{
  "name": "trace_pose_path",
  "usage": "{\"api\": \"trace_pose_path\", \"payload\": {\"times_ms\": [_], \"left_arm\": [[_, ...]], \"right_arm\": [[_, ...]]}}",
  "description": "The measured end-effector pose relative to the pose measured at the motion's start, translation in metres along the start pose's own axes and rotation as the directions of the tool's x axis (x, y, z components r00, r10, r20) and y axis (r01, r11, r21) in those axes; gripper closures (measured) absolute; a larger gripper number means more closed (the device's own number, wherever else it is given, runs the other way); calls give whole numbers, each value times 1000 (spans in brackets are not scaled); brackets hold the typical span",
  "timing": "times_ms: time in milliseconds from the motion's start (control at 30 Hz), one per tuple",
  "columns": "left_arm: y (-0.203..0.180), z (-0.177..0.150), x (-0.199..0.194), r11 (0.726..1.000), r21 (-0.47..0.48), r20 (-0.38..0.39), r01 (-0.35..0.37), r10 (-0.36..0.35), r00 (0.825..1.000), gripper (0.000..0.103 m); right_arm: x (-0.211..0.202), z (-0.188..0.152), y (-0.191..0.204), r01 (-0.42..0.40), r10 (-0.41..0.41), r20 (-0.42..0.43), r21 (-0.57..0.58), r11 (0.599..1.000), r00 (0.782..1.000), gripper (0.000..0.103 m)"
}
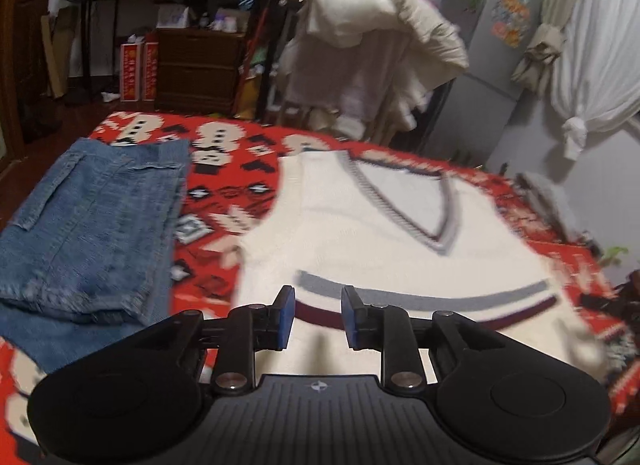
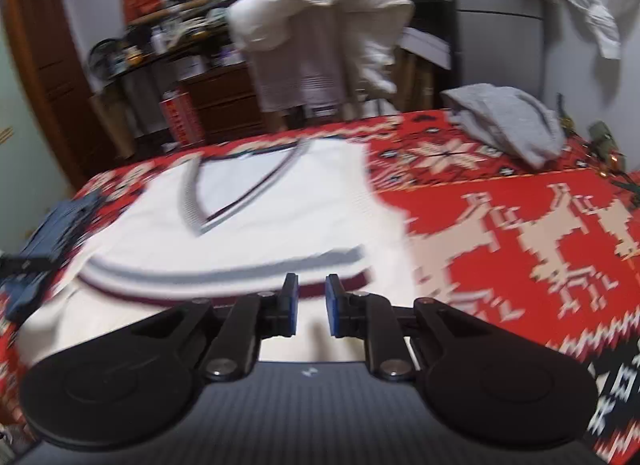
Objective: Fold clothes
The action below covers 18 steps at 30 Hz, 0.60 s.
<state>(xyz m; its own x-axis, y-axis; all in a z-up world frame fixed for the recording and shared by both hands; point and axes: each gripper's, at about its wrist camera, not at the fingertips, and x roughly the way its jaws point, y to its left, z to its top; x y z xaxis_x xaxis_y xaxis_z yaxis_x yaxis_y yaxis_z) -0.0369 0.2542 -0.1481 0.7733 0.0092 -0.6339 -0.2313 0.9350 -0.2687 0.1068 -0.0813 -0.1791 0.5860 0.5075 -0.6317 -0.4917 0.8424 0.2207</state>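
Parted and empty above the near hem of a white knit V-neck vest [image 1: 360, 225] [image 2: 260, 217]: left gripper [image 1: 318, 317], right gripper [image 2: 311, 305]. Spread flat on a red patterned blanket [image 1: 232, 193] [image 2: 500, 225].

My right gripper [image 2: 311, 305] over the near hem of the white vest [image 2: 256, 221], jaws apart.

I've got both blue pads [image 2: 292, 309] showing with a narrow gap between them and nothing in it, the vest's maroon and grey stripes running just past my fingertips. The vest lies flat on the red patterned blanket [image 2: 520, 233], V-neck pointing toward me, far edge blurred. Off to my left there's folded denim [image 2: 52, 225] at the blanket's edge. Far right corner, a crumpled grey garment [image 2: 508, 121], well apart from the vest. Behind it all, pale clothes draped over a chair [image 2: 320, 37].
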Motion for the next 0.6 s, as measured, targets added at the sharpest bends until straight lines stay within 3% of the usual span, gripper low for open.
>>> {"api": "trace_pose_path", "payload": {"times_ms": [100, 267, 433, 600], "left_arm": [[-21, -14, -12, 998, 21, 3, 64, -64, 998, 83], [-61, -49, -2, 983, 116, -64, 140, -133, 989, 90], [-75, -73, 8, 974, 194, -100, 115, -97, 990, 92], [-74, -92, -4, 963, 256, -64, 87, -73, 995, 92]], "right_arm": [[-12, -16, 25, -47, 46, -23, -29, 998, 999, 86], [-18, -51, 64, -101, 91, -83, -128, 987, 992, 86], [-19, -78, 74, -88, 72, -102, -162, 983, 992, 86], [-29, -92, 77, -67, 52, -69, -235, 970, 996, 86]]}}
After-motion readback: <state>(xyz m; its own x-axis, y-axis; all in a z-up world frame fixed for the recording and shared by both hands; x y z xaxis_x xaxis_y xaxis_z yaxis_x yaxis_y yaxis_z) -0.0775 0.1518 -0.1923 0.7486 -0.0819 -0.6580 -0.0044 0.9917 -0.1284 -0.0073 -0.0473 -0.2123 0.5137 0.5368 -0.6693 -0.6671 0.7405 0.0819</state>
